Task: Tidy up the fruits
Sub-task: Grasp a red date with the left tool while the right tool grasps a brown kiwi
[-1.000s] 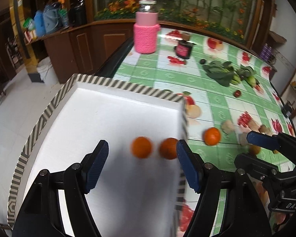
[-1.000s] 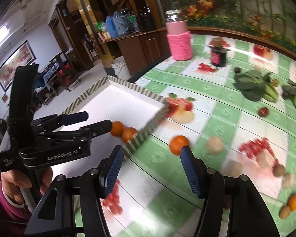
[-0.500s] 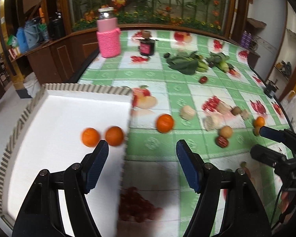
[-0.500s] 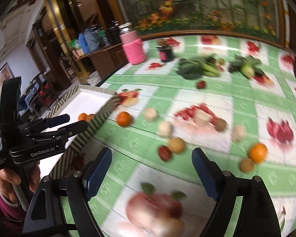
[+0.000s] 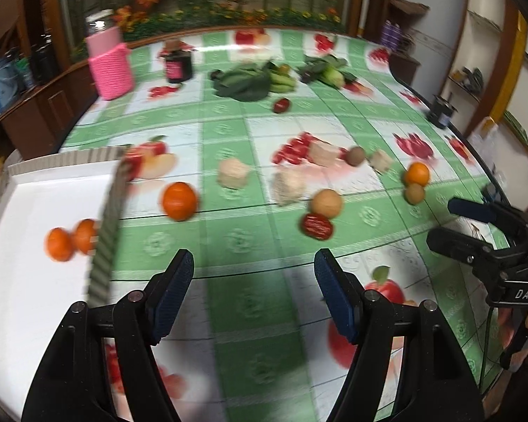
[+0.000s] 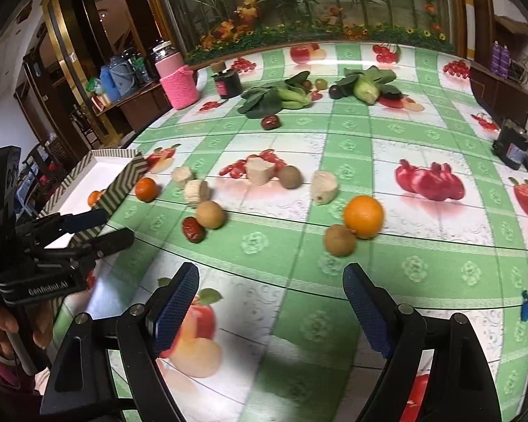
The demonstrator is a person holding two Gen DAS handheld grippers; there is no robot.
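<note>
Presently, notes at this frame.

Tray: white tray (image 5: 35,299) with a chevron-striped rim, at 9 o'clock in the left wrist view; two small oranges (image 5: 72,242) lie inside, touching each other, against its right wall.

Loose fruit: one orange (image 5: 179,200) sits just outside the tray wall; a second orange (image 6: 363,216) at 1 o'clock in the right wrist view, touching a kiwi (image 6: 339,240) just below it. Another kiwi (image 6: 289,176) lies at 12 o'clock. A round tan fruit (image 6: 210,213) touches a red date (image 6: 193,229) near 10 o'clock. A second dark red fruit (image 6: 270,122) rests apart, nearer the greens.

Other items: pale cut chunks (image 6: 195,191), kind unclear; leafy greens (image 6: 271,100) far back; a pink-sleeved jar (image 6: 177,81) at 11 o'clock.

Left gripper (image 5: 253,292): jaws apart, nothing between them, over bare tablecloth (image 5: 246,239).

Right gripper (image 6: 271,304): jaws spread wide, empty, aimed toward the orange-and-kiwi pair.

Step in hand (judgement): between picks; both tools are free and face the loose fruit.

Next move (judgement): the right tool should straddle the far orange without nudging the touching kiwi, since round fruit will roll. The left could take the orange beside the tray.
</note>
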